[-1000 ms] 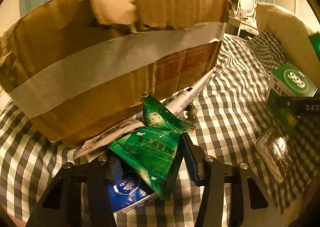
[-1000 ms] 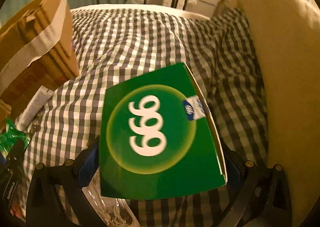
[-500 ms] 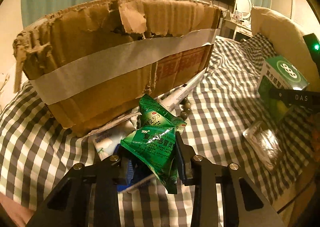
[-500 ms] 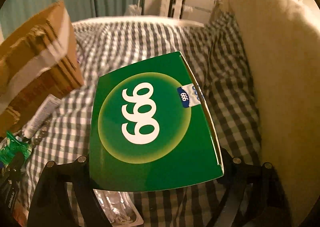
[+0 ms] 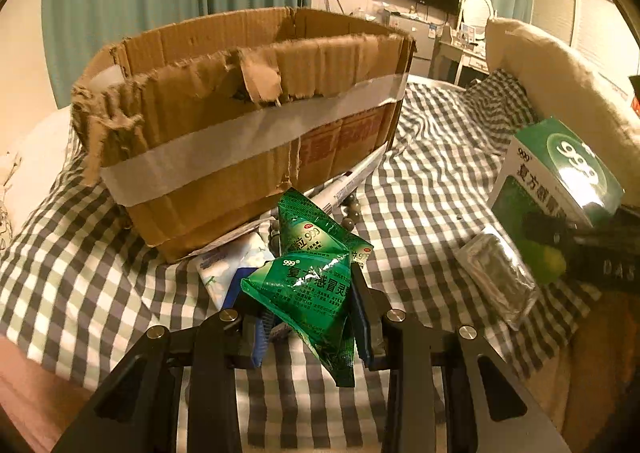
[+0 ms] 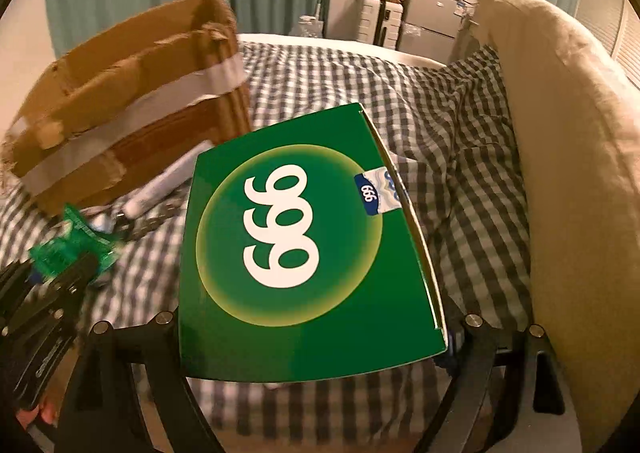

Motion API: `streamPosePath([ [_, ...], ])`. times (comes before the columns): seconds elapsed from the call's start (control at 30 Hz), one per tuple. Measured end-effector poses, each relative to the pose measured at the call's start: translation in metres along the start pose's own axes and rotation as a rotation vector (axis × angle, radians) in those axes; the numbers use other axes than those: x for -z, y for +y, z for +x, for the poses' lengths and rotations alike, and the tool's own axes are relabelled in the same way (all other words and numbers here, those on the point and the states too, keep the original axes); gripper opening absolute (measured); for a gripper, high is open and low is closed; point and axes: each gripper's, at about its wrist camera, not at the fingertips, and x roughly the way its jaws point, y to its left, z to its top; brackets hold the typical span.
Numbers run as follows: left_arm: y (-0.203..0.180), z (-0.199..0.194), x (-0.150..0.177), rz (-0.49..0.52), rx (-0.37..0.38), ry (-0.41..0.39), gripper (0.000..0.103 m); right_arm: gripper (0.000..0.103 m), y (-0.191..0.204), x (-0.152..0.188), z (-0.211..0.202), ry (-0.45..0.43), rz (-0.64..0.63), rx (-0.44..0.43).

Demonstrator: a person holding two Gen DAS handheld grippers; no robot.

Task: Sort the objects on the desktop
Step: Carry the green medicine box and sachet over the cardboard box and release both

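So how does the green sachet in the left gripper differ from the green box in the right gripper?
The green sachet is a soft, crinkled foil pouch; the green box is rigid, flat-faced cardboard. The sachet is far smaller than the box. Both are green with a 999 logo, each lifted and clamped in a gripper.

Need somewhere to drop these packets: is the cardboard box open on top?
Open. The box has no lid or closed flaps; its torn rim shows the inner walls.

The green box hides the right tool's fingertips; the cardboard box looks motion-blurred.
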Motion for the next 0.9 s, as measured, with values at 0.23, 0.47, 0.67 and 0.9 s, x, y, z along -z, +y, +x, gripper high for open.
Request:
streamPosePath([
  [0.23, 0.001, -0.034, -0.009, -0.008, 0.012, -0.076, 0.034, 0.085, 0.020, 0.002, -0.042, -0.043, -0.026, -0.058],
  [0.47, 0.008, -0.065, -0.032, -0.035, 0.021, -0.155, 0.034, 0.085, 0.044, -0.016, -0.081, -0.128, -0.082, -0.092],
  [0.67, 0.020, -0.086, -0.057, -0.047, 0.009, -0.192, 0.034, 0.085, 0.058, -0.035, -0.106, -0.194, -0.110, -0.132],
  [0.9, 0.030, -0.101, -0.083, -0.036, -0.001, -0.237, 0.034, 0.085, 0.076, -0.054, -0.111, -0.232, -0.137, -0.179],
])
